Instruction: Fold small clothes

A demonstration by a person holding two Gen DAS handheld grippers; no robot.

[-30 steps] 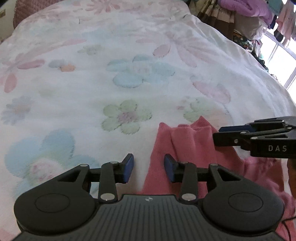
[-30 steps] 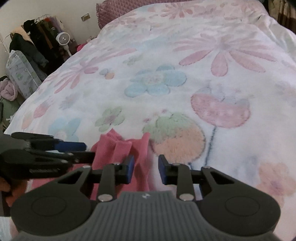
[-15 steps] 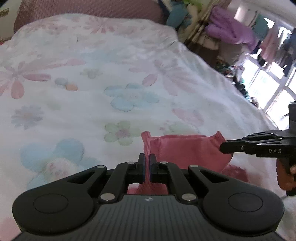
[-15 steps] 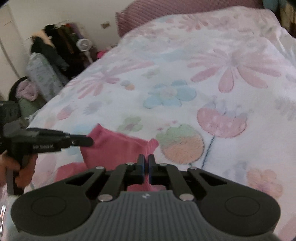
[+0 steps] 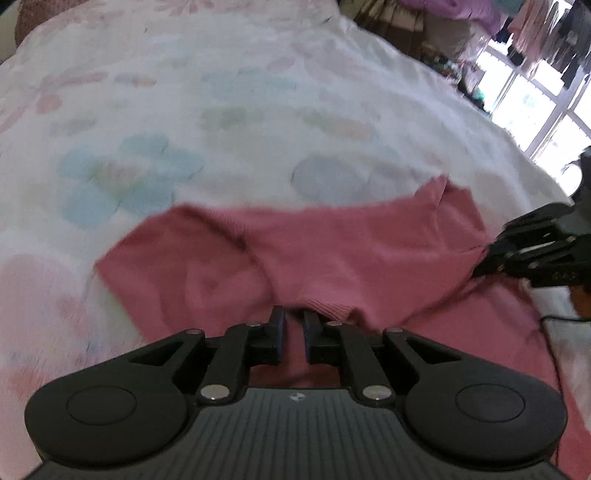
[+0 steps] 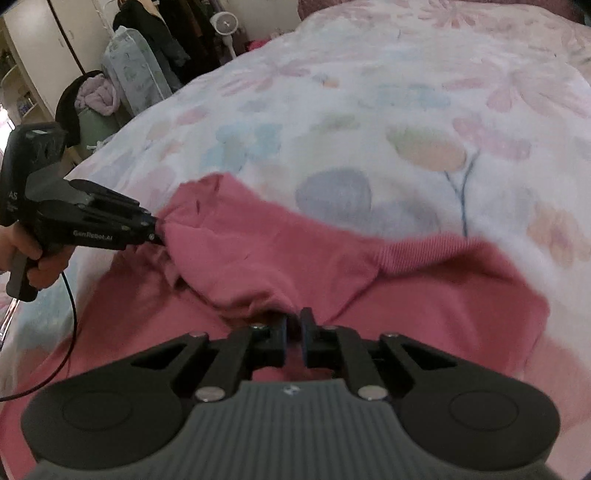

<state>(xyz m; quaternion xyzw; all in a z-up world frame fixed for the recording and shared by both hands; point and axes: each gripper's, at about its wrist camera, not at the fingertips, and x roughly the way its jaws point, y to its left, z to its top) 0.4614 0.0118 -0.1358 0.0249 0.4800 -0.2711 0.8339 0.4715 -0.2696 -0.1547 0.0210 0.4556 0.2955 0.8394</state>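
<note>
Both grippers, left (image 5: 293,326) and right (image 6: 293,326), pinch a pink garment's (image 5: 332,251) folded edge above a floral bedspread (image 5: 258,110); laundry (image 6: 96,94) beside it.

A white bedspread (image 5: 258,122) printed with pale flowers is covering the bed. Beyond its far edge, a window (image 5: 535,114) is letting in bright daylight. On the other side, a small fan (image 6: 226,23), dark hanging clothes (image 6: 162,33) and a wardrobe (image 6: 40,48) are standing against the wall.
</note>
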